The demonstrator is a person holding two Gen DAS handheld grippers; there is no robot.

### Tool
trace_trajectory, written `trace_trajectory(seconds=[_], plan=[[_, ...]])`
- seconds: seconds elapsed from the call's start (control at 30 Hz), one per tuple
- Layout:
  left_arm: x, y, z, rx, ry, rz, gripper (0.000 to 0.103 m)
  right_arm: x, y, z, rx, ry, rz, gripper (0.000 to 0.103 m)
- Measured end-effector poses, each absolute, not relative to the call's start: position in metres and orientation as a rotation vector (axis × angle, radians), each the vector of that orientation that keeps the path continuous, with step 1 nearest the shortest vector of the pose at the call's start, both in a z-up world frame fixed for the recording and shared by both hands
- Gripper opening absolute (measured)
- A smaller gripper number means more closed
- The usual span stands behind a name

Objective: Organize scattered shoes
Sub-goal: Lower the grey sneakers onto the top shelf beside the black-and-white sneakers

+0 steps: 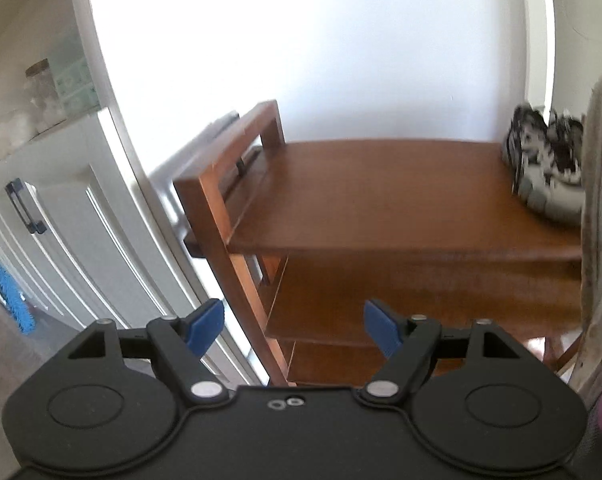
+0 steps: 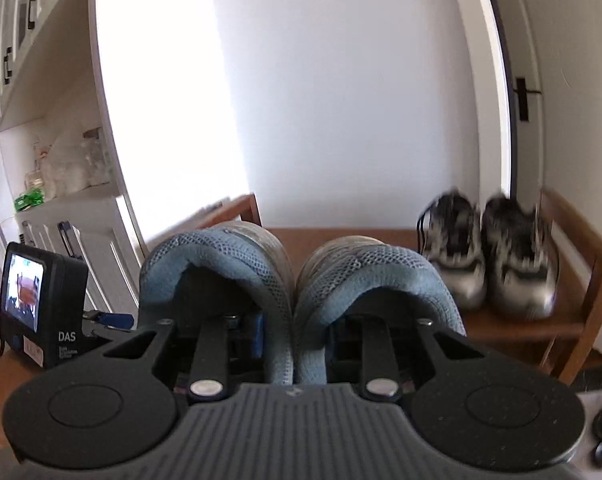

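Landmark: wooden shoe rack (image 1: 401, 196) against the white wall (image 1: 341, 60); every place below is given from it.
Left tongs (image 1: 294, 330): blue pads (image 1: 205, 326) spread wide with nothing between them, held in front of the rack's left half, facing its bare top shelf.
Right tongs (image 2: 293, 336): one finger reaches into each of two blue mesh shoes (image 2: 221, 272), pressing their inner heel walls together, so the pair is gripped side by side in front of the rack's top shelf.
Blue mesh shoes: heels toward the camera, toes toward the rack, sides touching; off every surface.
Grey-and-black sneakers (image 2: 489, 256): a pair standing on the right end of the rack's top shelf, toes outward, touching each other; blurred.
Lower shelves (image 1: 381, 300): under the top shelf; what shows of them is bare.
White cabinets (image 1: 61, 216): left of the rack.
Small screen unit marked DAS (image 2: 41, 308): left of the blue shoes, in the right wrist view.
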State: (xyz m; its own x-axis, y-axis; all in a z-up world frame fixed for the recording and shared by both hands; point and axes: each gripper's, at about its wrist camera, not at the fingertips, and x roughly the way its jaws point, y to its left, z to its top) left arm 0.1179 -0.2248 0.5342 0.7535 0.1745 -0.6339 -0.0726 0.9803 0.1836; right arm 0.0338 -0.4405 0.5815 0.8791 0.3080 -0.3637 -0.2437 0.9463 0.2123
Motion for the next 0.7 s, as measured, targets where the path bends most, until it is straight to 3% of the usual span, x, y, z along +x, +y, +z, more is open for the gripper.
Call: trace_trajectory(seconds=[0.7], plan=[[0.224,-0.188,0.586,0.215,0.661,-0.193,0.077,0.155,-0.395,0.629,0.197,0.524,0.015,0.031]])
